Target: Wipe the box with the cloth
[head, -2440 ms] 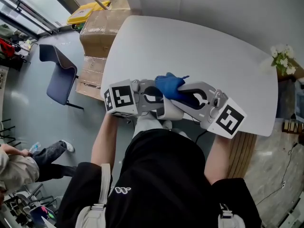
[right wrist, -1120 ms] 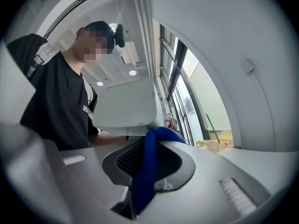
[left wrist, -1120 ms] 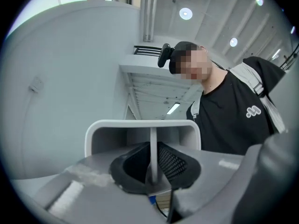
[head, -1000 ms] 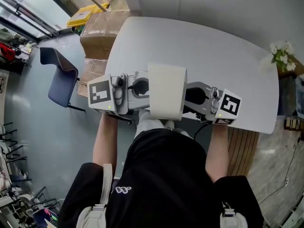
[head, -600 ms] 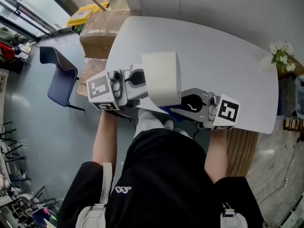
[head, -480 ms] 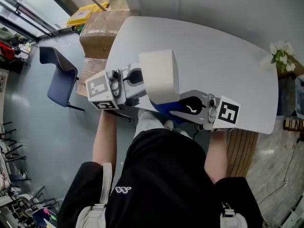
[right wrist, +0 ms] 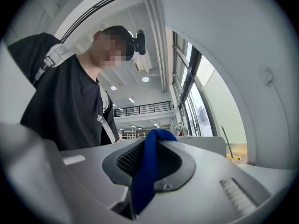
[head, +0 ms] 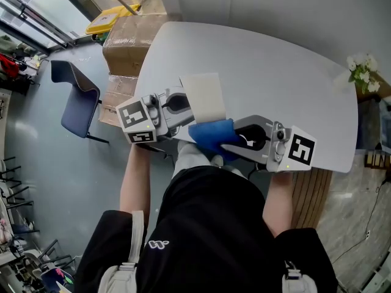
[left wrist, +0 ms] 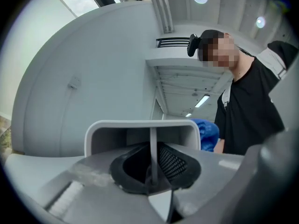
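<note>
Blue cloth (head: 211,136), clamped in the right gripper (head: 225,143), sat against the white box (head: 203,96); the left gripper (head: 183,107) pinched its wall, apparently steadying it for wiping.

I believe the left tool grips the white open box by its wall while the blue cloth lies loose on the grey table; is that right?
Not quite. The blue cloth is not loose on the grey table: the right tool is clamped on it, as the right gripper view shows. The left tool does grip the white open box by its wall.
</note>
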Available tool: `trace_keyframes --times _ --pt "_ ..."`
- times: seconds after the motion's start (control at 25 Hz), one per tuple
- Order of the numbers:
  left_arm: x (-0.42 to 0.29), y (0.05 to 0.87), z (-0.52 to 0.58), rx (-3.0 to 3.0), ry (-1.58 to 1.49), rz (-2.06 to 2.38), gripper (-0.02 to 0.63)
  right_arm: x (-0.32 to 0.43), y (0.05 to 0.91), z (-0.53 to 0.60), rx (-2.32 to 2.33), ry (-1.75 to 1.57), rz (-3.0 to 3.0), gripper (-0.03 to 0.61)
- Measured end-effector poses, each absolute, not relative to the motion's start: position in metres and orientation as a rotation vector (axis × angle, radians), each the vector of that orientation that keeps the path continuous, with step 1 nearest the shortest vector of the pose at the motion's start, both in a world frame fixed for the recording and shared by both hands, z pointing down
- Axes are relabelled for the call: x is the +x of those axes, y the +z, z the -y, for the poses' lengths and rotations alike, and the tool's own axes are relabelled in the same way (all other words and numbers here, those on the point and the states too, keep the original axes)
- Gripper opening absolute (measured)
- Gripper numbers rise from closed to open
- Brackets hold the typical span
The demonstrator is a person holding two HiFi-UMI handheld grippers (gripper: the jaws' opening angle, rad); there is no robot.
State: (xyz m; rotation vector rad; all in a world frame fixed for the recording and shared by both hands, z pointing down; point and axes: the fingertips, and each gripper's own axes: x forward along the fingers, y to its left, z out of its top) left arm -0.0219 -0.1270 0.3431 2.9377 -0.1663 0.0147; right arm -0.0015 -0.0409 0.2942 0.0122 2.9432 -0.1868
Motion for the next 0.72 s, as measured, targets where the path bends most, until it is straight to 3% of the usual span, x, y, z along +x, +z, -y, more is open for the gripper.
trace_keyframes --times 0.72 --pt "-0.014 0.336 0.082 2.939 -0.029 -0.13 0.052 0.04 0.27 0.104 -0.534 -0.114 -2.71 0.055"
